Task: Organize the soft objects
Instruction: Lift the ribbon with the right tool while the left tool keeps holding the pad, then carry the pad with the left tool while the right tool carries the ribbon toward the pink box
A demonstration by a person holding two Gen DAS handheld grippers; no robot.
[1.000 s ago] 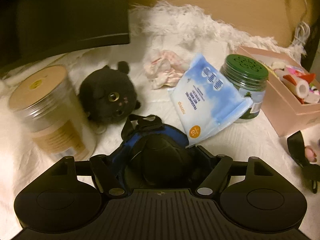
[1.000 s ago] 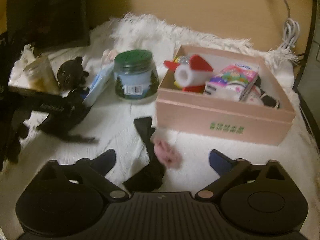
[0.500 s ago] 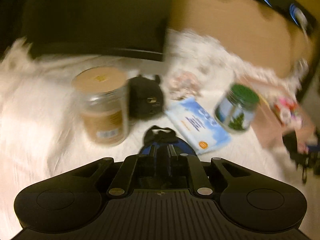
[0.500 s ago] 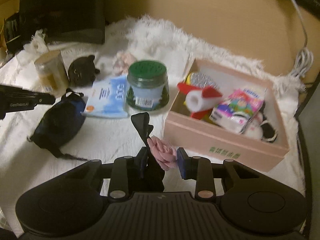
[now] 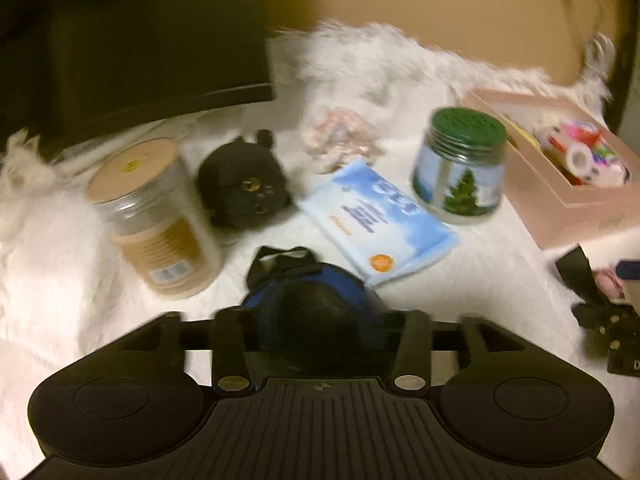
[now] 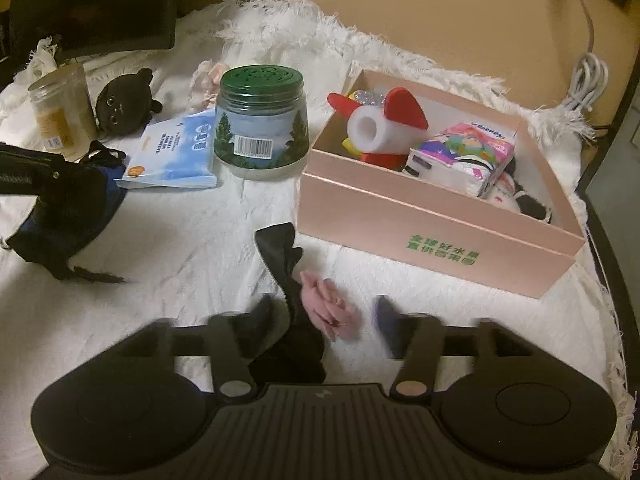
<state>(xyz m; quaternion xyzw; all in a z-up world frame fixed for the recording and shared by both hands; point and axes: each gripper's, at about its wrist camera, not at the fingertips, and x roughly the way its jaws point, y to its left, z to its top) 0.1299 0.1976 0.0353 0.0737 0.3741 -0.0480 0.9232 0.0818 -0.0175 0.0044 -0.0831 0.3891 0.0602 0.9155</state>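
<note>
A blue and black soft eye mask (image 5: pixel 316 304) lies on the white cloth between the fingers of my left gripper (image 5: pixel 320 320), which is open around it. It also shows in the right wrist view (image 6: pixel 68 208). A black ribbon with a pink flower (image 6: pixel 320 304) lies between the fingers of my right gripper (image 6: pixel 320 320), which is open. A black plush cat (image 5: pixel 244 184) sits by a tan jar (image 5: pixel 152 216). A pink box (image 6: pixel 436 216) holds soft toys and a tissue pack.
A green-lidded jar (image 6: pixel 260 120) and a blue wipes pack (image 6: pixel 172 152) lie between the mask and the box. A crumpled pink cloth (image 5: pixel 340 136) lies behind them. A dark monitor (image 5: pixel 132 40) stands at the back left. White cable (image 6: pixel 584 76) at the back right.
Both grippers were shut half a second ago, left on the mask and right on the ribbon flower; both have opened. The left gripper has swung back right.
</note>
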